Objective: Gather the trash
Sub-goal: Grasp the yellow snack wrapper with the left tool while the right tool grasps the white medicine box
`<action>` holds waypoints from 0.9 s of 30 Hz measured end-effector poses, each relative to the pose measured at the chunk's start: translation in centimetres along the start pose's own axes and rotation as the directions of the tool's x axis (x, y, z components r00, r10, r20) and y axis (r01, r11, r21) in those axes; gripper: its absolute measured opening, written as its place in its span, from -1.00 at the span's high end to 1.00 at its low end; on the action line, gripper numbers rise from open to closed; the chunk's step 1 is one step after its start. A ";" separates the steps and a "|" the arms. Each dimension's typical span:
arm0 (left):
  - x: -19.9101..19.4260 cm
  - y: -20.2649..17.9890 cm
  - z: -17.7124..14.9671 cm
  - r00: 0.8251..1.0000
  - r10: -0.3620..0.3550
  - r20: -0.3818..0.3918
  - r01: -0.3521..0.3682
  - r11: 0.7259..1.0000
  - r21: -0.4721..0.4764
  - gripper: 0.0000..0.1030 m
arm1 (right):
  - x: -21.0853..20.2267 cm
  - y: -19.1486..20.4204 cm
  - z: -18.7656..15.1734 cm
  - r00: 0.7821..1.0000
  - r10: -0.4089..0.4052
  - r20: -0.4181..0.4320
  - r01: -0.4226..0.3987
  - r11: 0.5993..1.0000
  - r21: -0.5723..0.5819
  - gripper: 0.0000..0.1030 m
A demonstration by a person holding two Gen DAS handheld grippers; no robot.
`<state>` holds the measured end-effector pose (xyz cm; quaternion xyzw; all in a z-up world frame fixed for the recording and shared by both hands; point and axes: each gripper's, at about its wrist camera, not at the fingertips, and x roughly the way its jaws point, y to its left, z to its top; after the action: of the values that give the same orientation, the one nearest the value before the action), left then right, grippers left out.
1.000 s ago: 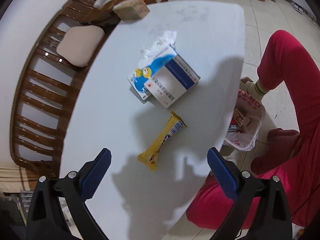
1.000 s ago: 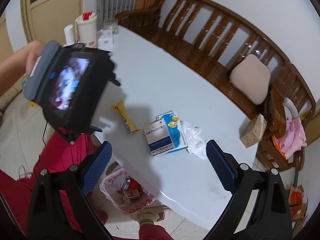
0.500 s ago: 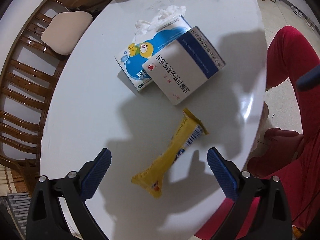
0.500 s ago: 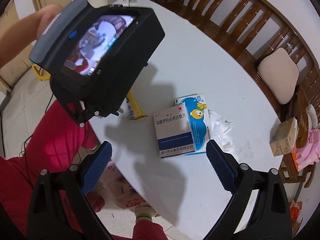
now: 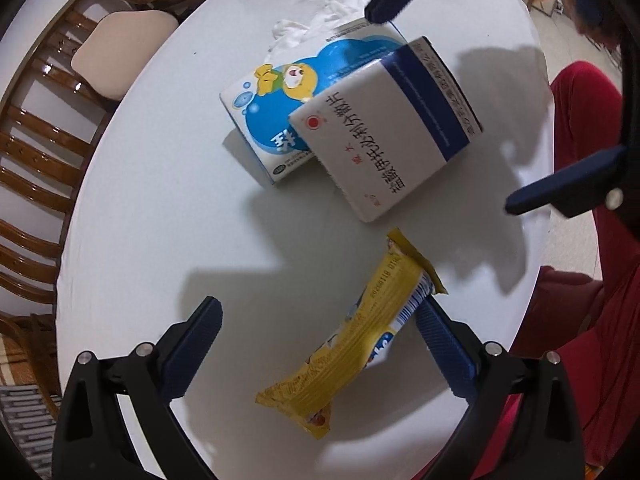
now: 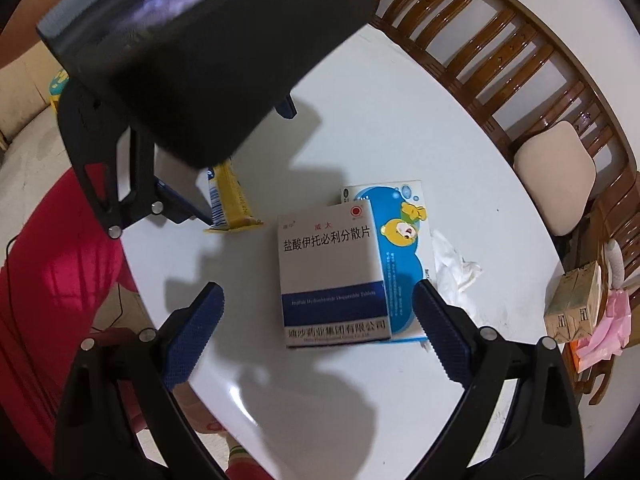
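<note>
Yellow crinkly film is what you have between your left gripper (image 5: 318,340) fingers: the snack wrapper (image 5: 352,336) lies slantwise on the white table (image 5: 160,216), its barcode end touching the right finger (image 5: 444,350), its torn lower end nearer the middle of the gap. The jaws stand wide apart. It looks light, soft and slippery, so it should crumple; pinch it across the narrow middle, not the flat end seals. Ahead of the fingertips lie the white medicine box (image 5: 384,128) on top of the blue cartoon box (image 5: 296,100), with a tissue (image 5: 316,24) beyond. In the right view, your right gripper (image 6: 318,334) hangs tilted down over the white medicine box (image 6: 332,272), fingers spread, clamped on nothing. The box looks stiff and light; take it across its short sides.
</note>
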<state>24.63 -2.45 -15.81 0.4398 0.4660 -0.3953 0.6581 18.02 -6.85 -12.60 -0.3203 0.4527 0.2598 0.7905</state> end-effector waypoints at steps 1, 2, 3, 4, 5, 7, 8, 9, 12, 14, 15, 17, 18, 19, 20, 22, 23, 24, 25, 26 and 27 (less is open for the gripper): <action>0.0 0.1 -0.1 1.000 -0.005 0.005 0.005 1.000 -0.008 -0.84 | 0.2 0.1 -0.1 1.000 -0.006 0.000 0.006 1.000 -0.002 -0.80; -0.1 0.1 -0.2 1.000 -0.011 0.012 0.012 1.000 -0.014 -0.82 | 0.4 0.2 -0.1 1.000 -0.009 0.002 0.009 1.000 -0.003 -0.80; -0.1 0.2 -0.3 1.000 -0.017 0.017 0.018 1.000 -0.018 -0.80 | 0.6 0.3 -0.2 1.000 -0.007 0.004 0.007 1.000 0.000 -0.80; -0.2 0.2 -0.4 1.000 -0.021 0.021 0.022 1.000 -0.022 -0.80 | 0.9 0.3 -0.5 1.000 0.002 0.004 -0.002 1.000 0.004 -0.79; -0.2 0.3 -0.4 0.999 -0.025 0.023 0.025 0.999 -0.026 -0.77 | 1.1 0.2 -0.4 1.000 0.010 0.004 -0.010 1.000 0.008 -0.78; -0.3 0.5 -0.5 0.998 -0.049 0.027 0.050 0.998 -0.037 -0.69 | 1.5 0.3 -0.4 1.000 0.003 -0.002 -0.003 1.000 0.015 -0.63; -0.3 0.5 -0.6 0.998 -0.059 0.028 0.060 0.997 -0.041 -0.63 | 1.7 0.4 -0.5 1.000 -0.001 -0.004 0.001 1.000 0.019 -0.58; -0.4 0.3 -0.5 0.998 -0.064 0.027 0.065 0.997 -0.044 -0.60 | 1.9 0.5 -0.6 1.000 0.003 -0.008 -0.003 1.000 0.024 -0.48; -0.8 -0.9 -0.4 0.998 -0.056 0.029 0.057 0.998 -0.035 -0.53 | 2.0 0.8 -0.7 1.000 -0.003 -0.002 0.003 0.999 0.035 -0.38; -1.0 -1.1 -0.4 0.997 -0.067 0.032 0.068 0.997 -0.038 -0.41 | 1.8 1.1 -0.7 1.000 -0.004 0.003 0.004 0.999 0.040 -0.31; -1.1 -1.2 -0.4 0.997 -0.075 0.034 0.076 0.996 -0.044 -0.35 | 1.9 1.2 -0.8 1.000 -0.006 0.001 0.006 0.999 0.043 -0.26; -1.3 -1.6 -0.4 0.996 -0.080 0.035 0.082 0.995 -0.057 -0.29 | 1.7 1.1 -0.8 1.000 -0.002 0.000 0.002 0.999 0.052 -0.20; -1.4 -1.8 -0.3 0.996 -0.084 0.035 0.086 0.994 -0.062 -0.21 | 1.6 1.2 -0.8 1.000 0.000 0.000 0.000 0.998 0.056 -0.20; -1.5 -1.9 -0.3 0.995 -0.089 0.033 0.091 0.994 -0.067 -0.17 | 1.5 1.1 -0.9 1.000 0.001 -0.001 -0.001 0.998 0.061 -0.19; -1.6 -2.1 -0.3 0.995 -0.095 0.030 0.097 0.993 -0.075 -0.11 | 1.5 1.2 -1.0 1.000 0.001 -0.004 -0.001 0.998 0.067 -0.19; -1.6 -2.0 -0.4 0.994 -0.105 0.030 0.107 0.990 -0.087 0.03 | 1.4 0.6 -1.0 1.000 0.004 -0.002 -0.004 0.997 0.082 -0.19; -1.7 -2.1 -0.5 0.993 -0.113 0.030 0.115 0.989 -0.096 0.14 | 1.4 0.5 -1.1 1.000 0.008 -0.004 -0.007 0.996 0.090 -0.19; -1.8 -2.2 -0.5 0.992 -0.122 0.028 0.124 0.986 -0.113 0.29 | 1.4 0.4 -1.2 1.000 0.011 -0.003 -0.010 0.995 0.102 -0.19; -1.8 -2.3 -0.4 0.991 -0.129 0.028 0.132 0.982 -0.137 0.37 | 1.4 0.2 -1.2 1.000 0.015 -0.003 -0.014 0.993 0.115 -0.19; -1.8 -2.2 -0.3 0.991 -0.133 0.022 0.135 0.978 -0.162 0.42 | 1.4 0.1 -1.3 1.000 0.017 -0.006 -0.016 0.991 0.131 -0.19; -1.9 -2.4 -0.3 0.992 -0.129 0.017 0.130 0.975 -0.181 0.42 | 1.3 -0.1 -1.3 1.000 0.016 -0.008 -0.015 0.990 0.140 -0.19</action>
<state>21.83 -2.71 -14.52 0.3458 0.5260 -0.3942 0.6696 17.97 -7.72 -14.24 -0.2616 0.4758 0.2319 0.8071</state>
